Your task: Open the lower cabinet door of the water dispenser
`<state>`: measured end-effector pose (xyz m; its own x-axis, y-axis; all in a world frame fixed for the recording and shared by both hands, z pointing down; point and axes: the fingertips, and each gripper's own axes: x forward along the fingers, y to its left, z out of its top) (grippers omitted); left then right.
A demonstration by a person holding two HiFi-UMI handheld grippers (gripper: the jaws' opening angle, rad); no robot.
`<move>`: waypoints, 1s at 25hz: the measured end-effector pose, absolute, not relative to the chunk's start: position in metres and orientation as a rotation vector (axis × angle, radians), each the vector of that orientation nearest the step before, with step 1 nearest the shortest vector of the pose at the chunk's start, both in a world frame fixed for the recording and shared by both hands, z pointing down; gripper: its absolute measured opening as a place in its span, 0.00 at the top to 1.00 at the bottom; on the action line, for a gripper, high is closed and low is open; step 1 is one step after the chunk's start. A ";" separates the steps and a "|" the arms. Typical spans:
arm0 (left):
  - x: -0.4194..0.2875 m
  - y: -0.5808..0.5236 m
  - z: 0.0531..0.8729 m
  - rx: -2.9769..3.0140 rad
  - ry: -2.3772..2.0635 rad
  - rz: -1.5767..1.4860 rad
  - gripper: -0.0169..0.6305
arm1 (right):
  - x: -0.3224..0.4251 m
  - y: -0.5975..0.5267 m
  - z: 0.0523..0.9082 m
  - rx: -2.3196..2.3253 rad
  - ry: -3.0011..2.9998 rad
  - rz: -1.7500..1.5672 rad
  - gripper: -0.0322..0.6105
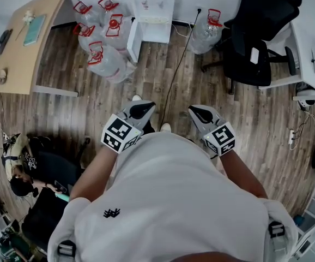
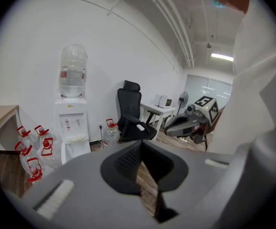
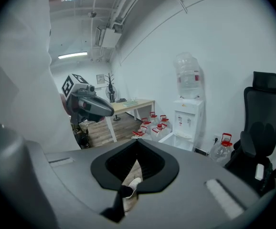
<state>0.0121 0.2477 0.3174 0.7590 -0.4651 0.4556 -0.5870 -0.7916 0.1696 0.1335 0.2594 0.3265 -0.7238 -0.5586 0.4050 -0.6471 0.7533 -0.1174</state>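
Observation:
The white water dispenser (image 1: 153, 12) stands against the far wall with a clear bottle on top (image 2: 73, 70). Its lower cabinet door (image 1: 134, 41) stands swung outward to the left. Both grippers are held close to the person's chest, well back from the dispenser and pointing toward it. My left gripper (image 1: 142, 110) has its jaws together with nothing between them (image 2: 142, 144). My right gripper (image 1: 202, 113) is likewise shut and empty (image 3: 137, 142). The dispenser also shows in the right gripper view (image 3: 188, 120), far beyond the jaws.
Several empty water jugs with red handles (image 1: 104, 40) lie left of the dispenser, one more (image 1: 206, 30) to its right. A black office chair (image 1: 258, 42) stands at the right, a wooden desk (image 1: 24, 45) at the left. A cable (image 1: 176, 70) crosses the floor. A person (image 1: 29, 171) sits at lower left.

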 end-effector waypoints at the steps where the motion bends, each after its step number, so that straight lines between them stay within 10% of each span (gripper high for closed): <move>1: 0.013 0.250 0.316 2.660 -0.817 0.572 0.89 | 0.133 0.263 0.325 0.929 -2.611 0.354 0.95; 25: 0.016 0.276 0.311 2.661 -0.846 0.541 0.89 | 0.122 0.291 0.316 0.915 -2.663 0.335 0.95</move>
